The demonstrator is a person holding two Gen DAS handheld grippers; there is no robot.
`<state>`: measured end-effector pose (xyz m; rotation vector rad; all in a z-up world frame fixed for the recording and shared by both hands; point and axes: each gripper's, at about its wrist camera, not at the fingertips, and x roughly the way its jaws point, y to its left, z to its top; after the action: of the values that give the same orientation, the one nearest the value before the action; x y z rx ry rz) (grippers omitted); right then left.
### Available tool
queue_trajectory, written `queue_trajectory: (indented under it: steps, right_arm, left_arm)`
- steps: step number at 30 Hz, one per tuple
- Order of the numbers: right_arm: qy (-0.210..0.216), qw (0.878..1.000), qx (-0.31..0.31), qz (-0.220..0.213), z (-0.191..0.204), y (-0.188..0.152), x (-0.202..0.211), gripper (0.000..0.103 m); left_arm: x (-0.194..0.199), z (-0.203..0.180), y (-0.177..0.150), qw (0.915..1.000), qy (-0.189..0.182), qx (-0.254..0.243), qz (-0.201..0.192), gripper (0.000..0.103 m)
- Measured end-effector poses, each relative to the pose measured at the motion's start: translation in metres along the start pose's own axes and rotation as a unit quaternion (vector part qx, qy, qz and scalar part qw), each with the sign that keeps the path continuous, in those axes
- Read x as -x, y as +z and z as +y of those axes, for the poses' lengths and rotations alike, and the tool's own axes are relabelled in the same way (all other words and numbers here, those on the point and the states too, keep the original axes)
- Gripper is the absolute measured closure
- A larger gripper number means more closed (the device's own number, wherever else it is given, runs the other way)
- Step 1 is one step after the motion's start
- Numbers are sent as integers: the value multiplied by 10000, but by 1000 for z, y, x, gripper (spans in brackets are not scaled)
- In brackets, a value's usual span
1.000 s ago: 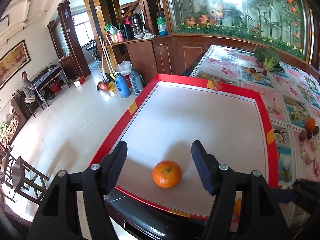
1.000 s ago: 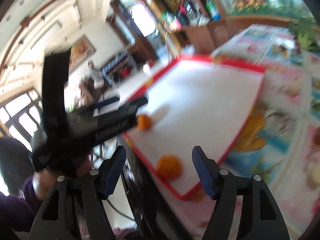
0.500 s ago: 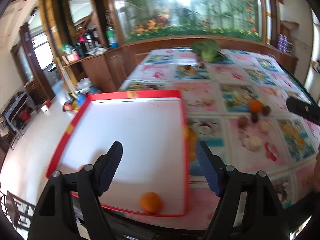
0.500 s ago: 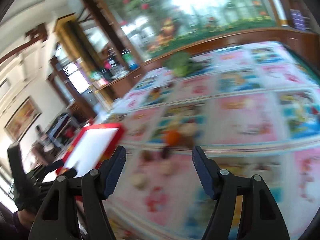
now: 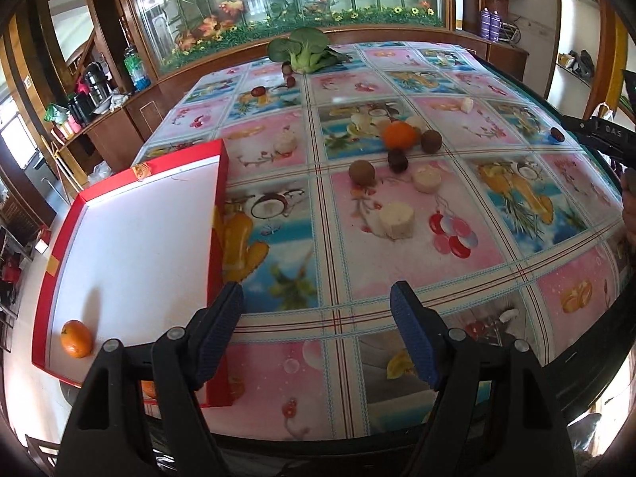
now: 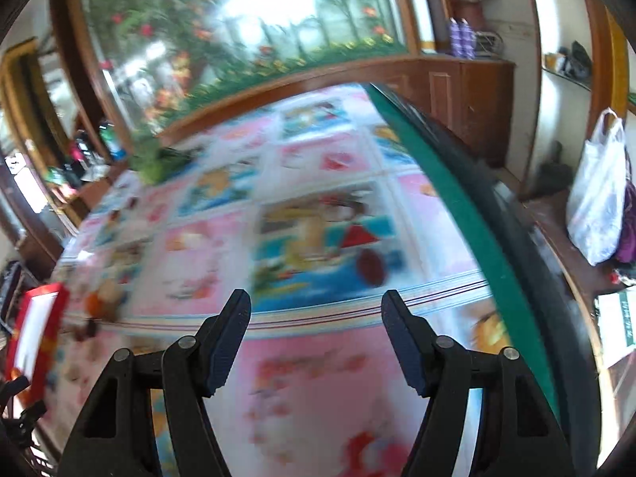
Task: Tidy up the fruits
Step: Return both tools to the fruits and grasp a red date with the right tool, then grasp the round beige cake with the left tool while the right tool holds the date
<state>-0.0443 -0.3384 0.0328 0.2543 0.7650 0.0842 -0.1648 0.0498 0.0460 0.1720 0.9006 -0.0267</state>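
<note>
Inside red tray point(image 5: 218, 214) one orange point(image 5: 76, 338); both grippers apart, empty.

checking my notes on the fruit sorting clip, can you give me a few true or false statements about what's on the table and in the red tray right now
1. One orange lies in the red tray. True.
2. The left hand-held gripper is clamped on an orange. False: its jaws stand apart with nothing between them.
3. A second orange sits on the tablecloth among brown round fruits. True.
4. The leafy green vegetable lies inside the tray. False: it lies at the far end of the table, outside the tray.
5. The right hand-held gripper holds a fruit. False: it is empty.
</note>
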Motion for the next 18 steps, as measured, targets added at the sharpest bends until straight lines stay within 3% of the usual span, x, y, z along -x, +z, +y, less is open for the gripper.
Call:
queue_trajectory:
  steps: [2, 3, 6, 7, 11, 13, 16, 18]
  right_arm:
    - [12, 9999, -24, 131, -6, 5, -10, 39]
    - [-97, 9998, 44, 178, -6, 9, -15, 46]
    - [-497, 9983, 160, 251, -6, 14, -28, 51]
    - [-601, 9974, 160, 356, -4, 15, -33, 61]
    - [-924, 9948, 170, 381, -7, 19, -42, 71]
    - [-1207, 9916, 291, 351, -3, 18, -45, 83]
    - [-1341, 9898, 383, 305, 2, 13, -43, 84]
    - [-1151, 9921, 382, 320, 8, 10, -41, 83]
  left_arm:
    - [-1, -2, -2, 10000, -21, -22, 36, 26]
    - [-2, -3, -2, 10000, -20, -35, 49, 26]
    - [-5, -4, -1, 9999, -43, -53, 83, 26]
    - [-5, -4, 0, 9999, -62, -56, 91, 26]
    - [-10, -6, 6, 9999, -121, -48, 107, 26]
    - [-13, -6, 9, 9998, -134, -42, 114, 26]
    - [-20, -6, 14, 9993, -303, 77, 191, 26]
    - [-25, -8, 15, 9990, -355, 113, 227, 26]
